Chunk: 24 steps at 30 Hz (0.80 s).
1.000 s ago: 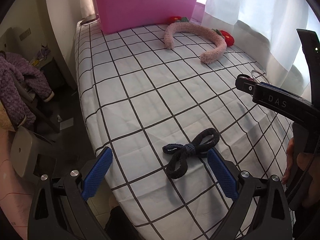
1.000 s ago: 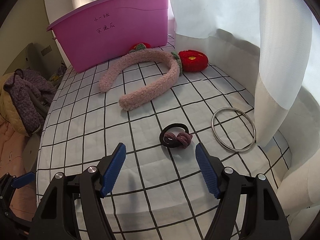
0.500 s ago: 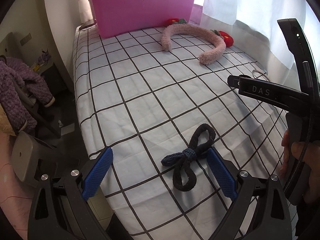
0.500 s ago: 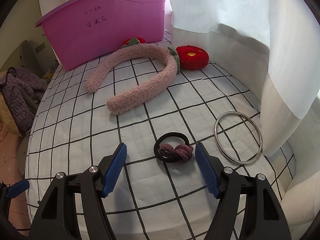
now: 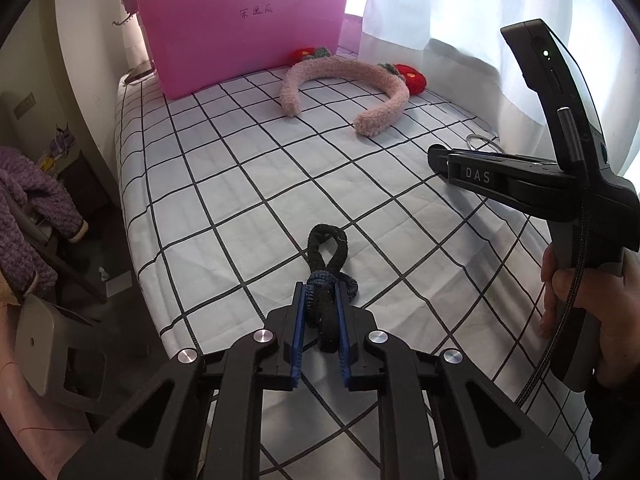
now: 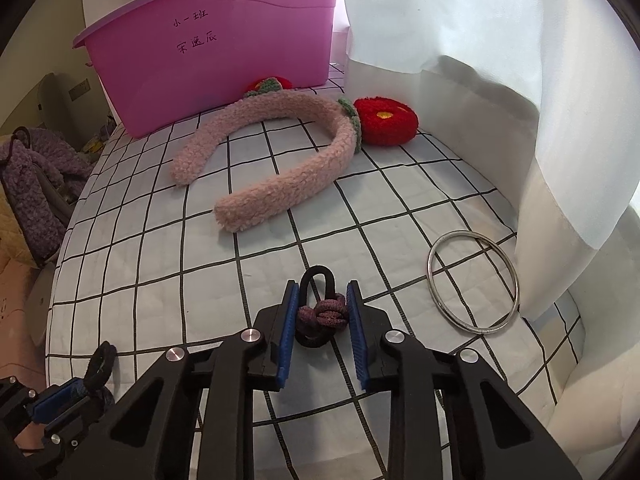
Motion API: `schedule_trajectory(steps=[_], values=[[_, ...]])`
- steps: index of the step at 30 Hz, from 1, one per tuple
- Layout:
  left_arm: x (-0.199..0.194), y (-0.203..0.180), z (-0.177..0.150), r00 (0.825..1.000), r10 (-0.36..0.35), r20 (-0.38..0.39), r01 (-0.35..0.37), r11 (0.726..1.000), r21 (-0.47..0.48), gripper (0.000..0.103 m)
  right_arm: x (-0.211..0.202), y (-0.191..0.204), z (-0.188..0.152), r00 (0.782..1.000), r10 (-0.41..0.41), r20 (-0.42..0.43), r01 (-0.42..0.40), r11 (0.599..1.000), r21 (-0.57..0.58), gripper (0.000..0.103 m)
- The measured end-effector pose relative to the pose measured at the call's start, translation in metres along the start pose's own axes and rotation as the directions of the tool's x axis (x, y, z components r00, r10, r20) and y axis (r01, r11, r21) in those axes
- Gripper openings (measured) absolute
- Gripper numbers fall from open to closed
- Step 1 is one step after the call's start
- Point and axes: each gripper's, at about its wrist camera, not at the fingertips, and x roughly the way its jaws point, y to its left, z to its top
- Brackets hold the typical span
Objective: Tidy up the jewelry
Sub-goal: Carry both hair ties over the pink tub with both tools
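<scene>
My left gripper [image 5: 319, 300] is shut on a black bow-shaped hair tie [image 5: 326, 256] that lies on the checked cloth. My right gripper [image 6: 322, 304] is shut on a black hair tie with a purple knot [image 6: 322, 312]. The left gripper with its tie also shows at the lower left of the right wrist view [image 6: 86, 390]. A pink fluffy headband [image 6: 280, 160] with red flowers [image 6: 384, 120] lies in front of the pink plastic bin [image 6: 216, 44]. A metal ring [image 6: 472, 282] lies to the right, near the curtain.
A white curtain [image 6: 500, 80] hangs along the right side. The cloth's left edge [image 5: 132, 208] drops to the floor, where a chair with a purple garment [image 5: 28, 216] stands. The right gripper's handle [image 5: 560, 184] is close at right in the left wrist view.
Both grippers were open around their hair ties; both have closed on them. Both moved forward and down toward the cloth.
</scene>
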Motion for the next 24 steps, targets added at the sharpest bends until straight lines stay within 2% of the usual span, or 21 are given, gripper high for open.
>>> schedule_trajectory(steps=[11, 17, 24], values=[[-0.028, 0.022, 0.017, 0.998, -0.018, 0.066, 0.021, 0.999, -0.038, 0.013, -0.025, 0.0, -0.012, 0.998, 0.065, 0.023, -0.066, 0.996, 0.063, 0.022], [-0.054, 0.036, 0.032, 0.996, -0.015, 0.09, 0.019, 0.999, -0.045, 0.013, -0.059, 0.005, -0.015, 0.993, 0.103, 0.056, -0.107, 0.991, 0.083, 0.022], [-0.1, 0.054, 0.063, 0.989, 0.005, 0.146, 0.001, 0.999, -0.043, 0.013, -0.112, 0.018, 0.001, 0.98, 0.155, 0.124, -0.165, 0.983, 0.074, 0.022]])
